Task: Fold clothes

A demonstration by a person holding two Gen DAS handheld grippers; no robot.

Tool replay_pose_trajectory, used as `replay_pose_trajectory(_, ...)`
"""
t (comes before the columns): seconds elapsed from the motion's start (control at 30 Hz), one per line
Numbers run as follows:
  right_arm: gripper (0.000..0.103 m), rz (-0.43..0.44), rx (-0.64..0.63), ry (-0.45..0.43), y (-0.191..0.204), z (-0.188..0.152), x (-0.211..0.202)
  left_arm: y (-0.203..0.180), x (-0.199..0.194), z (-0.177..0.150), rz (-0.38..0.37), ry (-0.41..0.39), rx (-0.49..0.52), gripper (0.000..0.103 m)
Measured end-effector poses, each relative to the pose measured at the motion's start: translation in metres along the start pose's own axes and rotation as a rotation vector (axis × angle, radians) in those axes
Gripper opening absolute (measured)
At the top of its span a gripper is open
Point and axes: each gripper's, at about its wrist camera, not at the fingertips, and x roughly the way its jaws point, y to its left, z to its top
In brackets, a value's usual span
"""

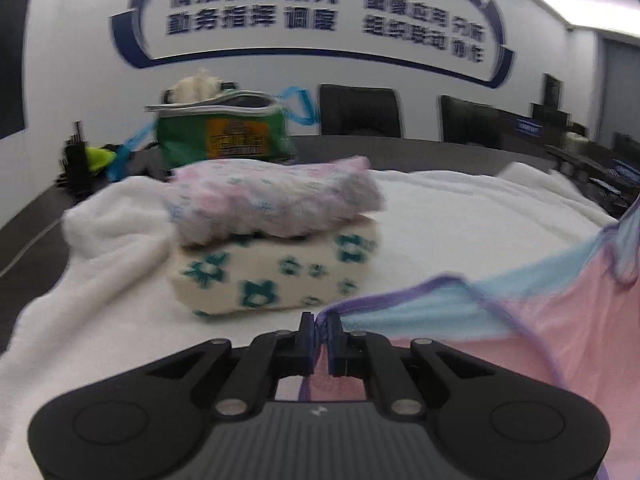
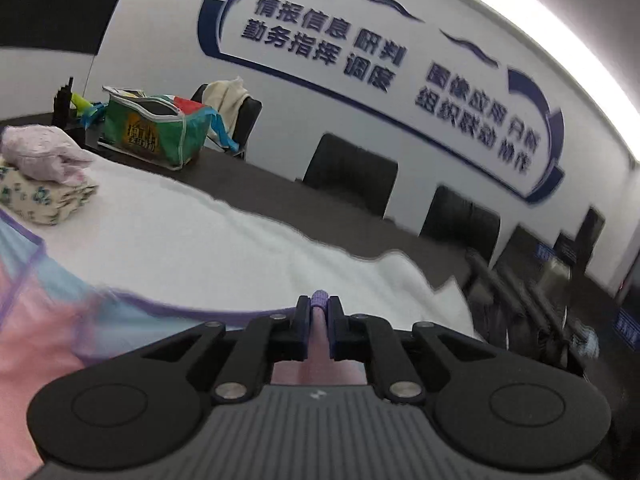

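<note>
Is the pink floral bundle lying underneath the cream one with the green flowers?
No, in the left wrist view the pink floral bundle sits on top of the cream bundle with green flowers.

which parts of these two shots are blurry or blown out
Left wrist view: motion blur smears the folded stack and wall lettering; the left gripper stays sharp. Right wrist view: the ceiling light strip is blown out, the pink garment is smeared, and fisheye bends the wall.
</note>
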Motion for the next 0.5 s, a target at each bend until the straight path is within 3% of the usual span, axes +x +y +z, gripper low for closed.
replay_pose_trajectory(0.1,0.011,0.000,0.015,0.083,-0.002,0.001,0.069,0.004,0.013,0.003,0.049,-0.012,-0.022,0.010)
replay_pose_trajectory(0.17,0.013,-0.004,0.003,0.206,0.005,-0.010,0.114,-0.003,0.011,-0.004,0.097,-0.035,-0.005,0.034)
replay_pose_trajectory(0.23,0.018,-0.030,-0.012,0.279,0.010,-0.021,0.132,-0.015,-0.010,-0.013,0.093,-0.058,0.018,0.039)
replay_pose_trajectory(0.27,0.028,-0.033,-0.002,0.265,0.009,-0.026,0.124,-0.022,-0.025,-0.021,0.037,-0.071,0.035,0.041)
replay_pose_trajectory(0.3,0.047,-0.015,0.020,0.231,0.006,-0.031,0.109,-0.028,-0.041,-0.030,-0.048,-0.074,0.060,0.043)
replay_pose_trajectory(0.37,0.067,0.067,0.060,0.160,-0.001,-0.043,0.066,-0.037,-0.071,-0.049,-0.201,-0.077,0.106,0.053)
replay_pose_trajectory(0.43,0.070,0.161,0.068,0.120,-0.002,-0.058,0.028,-0.039,-0.079,-0.062,-0.211,-0.051,0.132,0.060)
replay_pose_trajectory(0.5,0.071,0.240,0.075,0.118,0.002,-0.071,-0.004,-0.041,-0.087,-0.075,-0.220,-0.024,0.158,0.059)
